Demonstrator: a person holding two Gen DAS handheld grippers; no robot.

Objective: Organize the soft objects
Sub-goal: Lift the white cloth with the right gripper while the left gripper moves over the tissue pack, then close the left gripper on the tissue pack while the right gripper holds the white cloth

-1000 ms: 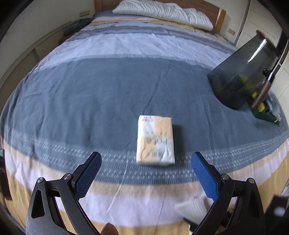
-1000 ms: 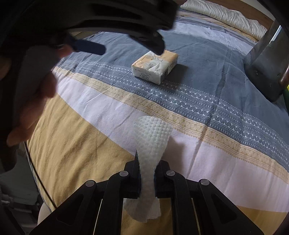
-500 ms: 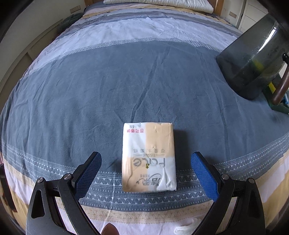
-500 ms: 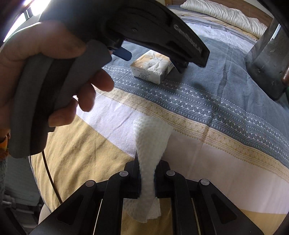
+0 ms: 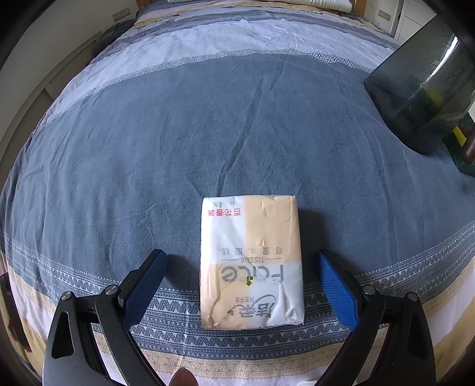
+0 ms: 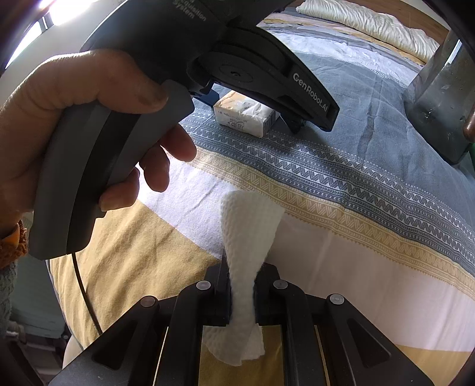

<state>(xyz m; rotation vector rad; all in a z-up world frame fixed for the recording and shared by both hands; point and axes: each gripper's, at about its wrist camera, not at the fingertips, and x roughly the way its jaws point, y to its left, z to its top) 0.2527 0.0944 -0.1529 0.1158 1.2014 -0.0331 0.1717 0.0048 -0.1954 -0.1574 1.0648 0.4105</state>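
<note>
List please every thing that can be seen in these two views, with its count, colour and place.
tissue pack: one, white and beige, flat on the bedspread between the open left fingers.
paper towel: one, white, pinched in the right hand-held gripper.
bedspread: one, grey-blue with white and yellow bands, covering the bed.
pillow: one, cream, far end of the bed.
bin: one, dark translucent grey, tilted at the right edge.
left hand-held gripper: one, black with blue pads, open.
right hand-held gripper: one, black, shut.
left hand: one, holding the grey handle.
</note>
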